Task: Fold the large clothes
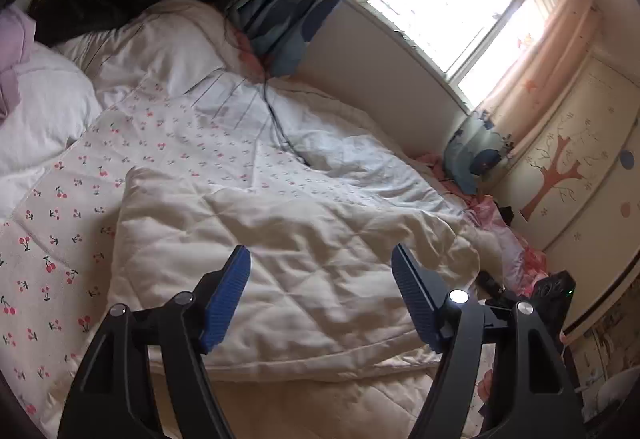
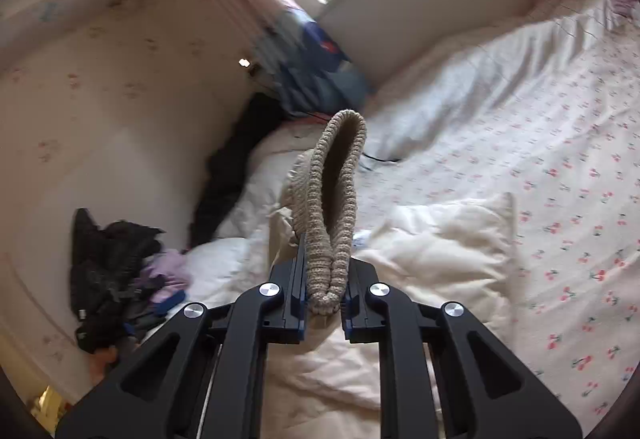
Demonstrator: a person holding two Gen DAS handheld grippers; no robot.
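Gripping the knit garment's ribbed edge (image 2: 336,215), your right gripper (image 2: 324,299) lifts it; left gripper (image 1: 320,295) gapes empty over the quilt (image 1: 304,259). Next: catch the opposite edge.

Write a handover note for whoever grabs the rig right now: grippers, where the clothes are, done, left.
Left gripper: jaws open, nothing between them, over the cream quilted piece lying on the cherry-print bedsheet.
Right gripper: jaws shut on a beige ribbed knit edge, which loops up ahead of the jaws; the rest of that garment is out of view.
Other clothes: dark pile by the wall in the right wrist view.
Done: knit garment picked up; no finished fold visible.
Left: probably take a second edge with the free left gripper, spread the knit flat, fold it.
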